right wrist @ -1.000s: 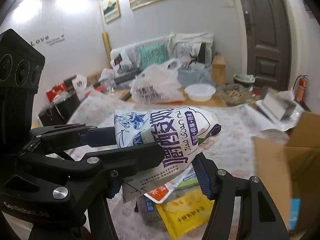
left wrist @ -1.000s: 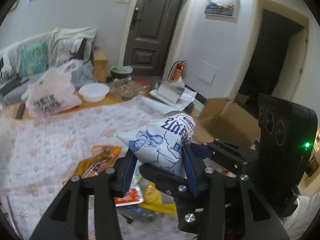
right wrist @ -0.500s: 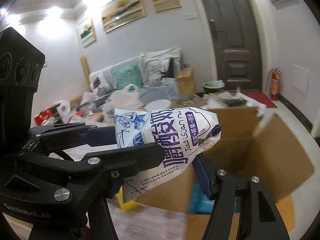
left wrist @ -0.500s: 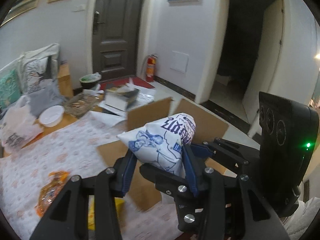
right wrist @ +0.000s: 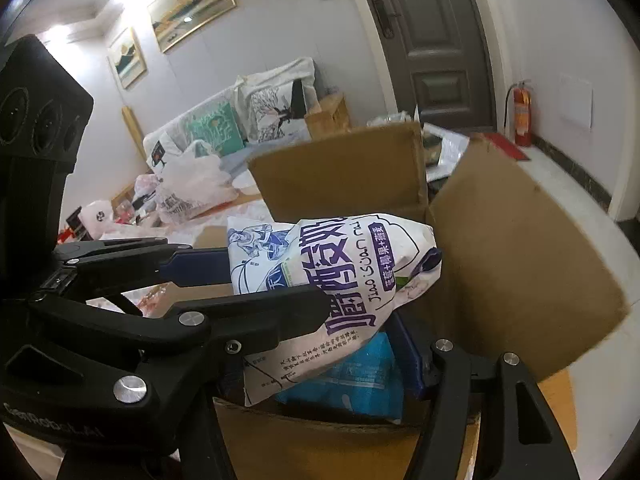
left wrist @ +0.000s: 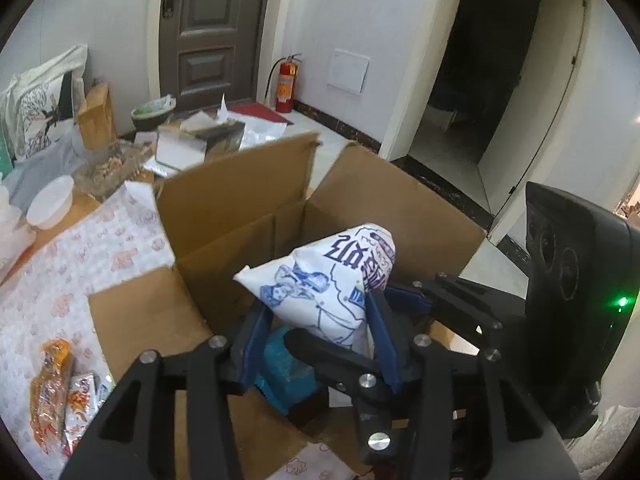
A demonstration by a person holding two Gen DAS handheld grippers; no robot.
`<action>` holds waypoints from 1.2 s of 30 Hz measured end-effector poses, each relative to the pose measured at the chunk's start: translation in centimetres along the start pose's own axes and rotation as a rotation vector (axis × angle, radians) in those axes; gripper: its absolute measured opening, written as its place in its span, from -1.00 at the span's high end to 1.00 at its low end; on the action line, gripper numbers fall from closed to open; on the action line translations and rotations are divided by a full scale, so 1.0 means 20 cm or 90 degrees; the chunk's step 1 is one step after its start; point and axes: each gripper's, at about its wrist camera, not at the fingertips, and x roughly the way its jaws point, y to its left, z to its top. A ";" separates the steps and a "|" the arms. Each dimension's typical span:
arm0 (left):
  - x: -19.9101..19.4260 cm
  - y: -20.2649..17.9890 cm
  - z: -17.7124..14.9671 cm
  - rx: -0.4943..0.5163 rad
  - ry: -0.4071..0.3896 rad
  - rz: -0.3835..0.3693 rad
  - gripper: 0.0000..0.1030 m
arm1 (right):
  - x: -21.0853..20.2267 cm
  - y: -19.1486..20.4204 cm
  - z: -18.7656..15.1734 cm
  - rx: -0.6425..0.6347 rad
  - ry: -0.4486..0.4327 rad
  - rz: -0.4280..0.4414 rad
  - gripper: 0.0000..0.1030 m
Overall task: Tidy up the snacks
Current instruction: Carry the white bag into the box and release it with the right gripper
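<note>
Both grippers hold one white snack bag [left wrist: 328,280] with blue and purple print, one at each end. My left gripper [left wrist: 316,316] is shut on one end, my right gripper [right wrist: 340,304] on the other, where the bag [right wrist: 340,276] shows its purple lettering. The bag hangs over the open cardboard box [left wrist: 240,200], whose flaps stand up. A teal packet [left wrist: 284,372] lies inside the box, and it also shows in the right wrist view [right wrist: 352,380] under the bag. The box [right wrist: 520,248] fills the right wrist view's right side.
Orange snack packets [left wrist: 56,384] lie on the patterned tablecloth [left wrist: 60,272] left of the box. A white bowl [left wrist: 50,200], plastic bags [right wrist: 192,184] and a tissue box [left wrist: 200,140] sit farther back. A sofa with cushions [right wrist: 240,116], a door and a fire extinguisher [left wrist: 286,84] are behind.
Both grippers have carried the bag to the right, from over the table's snack pile to above the open box. Their grip on the bag is unchanged.
</note>
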 end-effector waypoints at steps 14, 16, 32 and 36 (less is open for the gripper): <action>-0.02 0.08 -0.03 -0.014 -0.010 0.000 -0.10 | 0.02 0.04 -0.01 -0.003 0.011 -0.018 -0.16; -0.04 0.09 -0.03 -0.016 -0.015 -0.001 -0.11 | 0.02 0.04 -0.01 -0.002 0.012 -0.028 -0.16; -0.28 0.18 -0.07 -0.034 -0.074 0.015 -0.15 | -0.13 0.13 0.00 -0.034 -0.028 -0.064 -0.21; -0.46 0.27 -0.10 -0.047 -0.112 0.044 -0.23 | -0.12 0.22 0.00 -0.043 -0.026 -0.044 -0.21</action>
